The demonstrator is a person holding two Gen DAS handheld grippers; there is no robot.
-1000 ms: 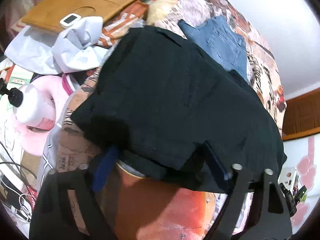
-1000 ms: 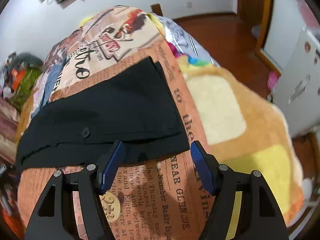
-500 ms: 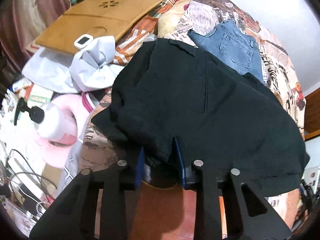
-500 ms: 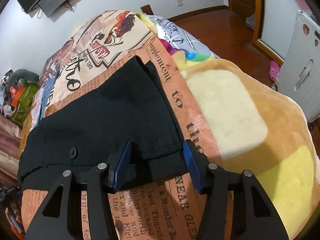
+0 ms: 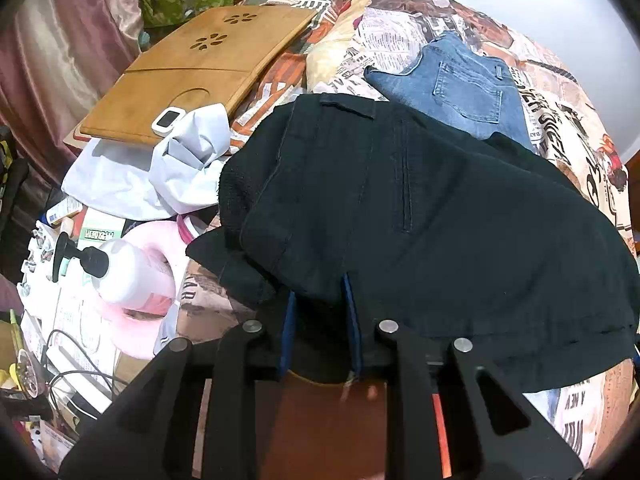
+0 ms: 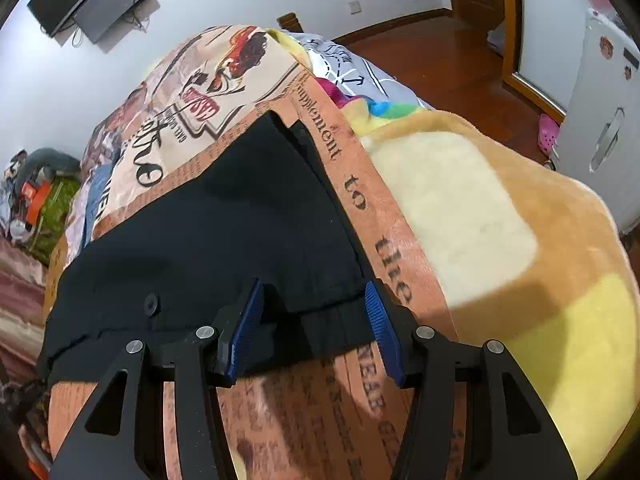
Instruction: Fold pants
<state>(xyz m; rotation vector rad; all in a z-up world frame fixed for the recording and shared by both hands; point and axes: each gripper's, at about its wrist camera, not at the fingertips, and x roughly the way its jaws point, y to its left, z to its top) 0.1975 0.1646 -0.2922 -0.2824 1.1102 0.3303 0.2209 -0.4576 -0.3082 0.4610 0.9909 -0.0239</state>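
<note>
Left wrist view: my left gripper [image 5: 318, 316], spread a second ago, now pinches the near edge of the pants [image 5: 420, 216] on the bed [image 5: 400, 28]. My right gripper [image 6: 314, 320] has narrowed but remains spread astride the hem. Lifting can follow once it pinches.

Black pants [image 5: 420, 216], folded over, lying flat across newspaper-print bedspread, near hem between gripper fingers

A bed [image 5: 560, 128] with a newspaper-print cover carries everything. Black pants [image 5: 440, 220], blue jeans [image 5: 468, 84] and a wooden board [image 5: 192, 72] lie on it.
</note>
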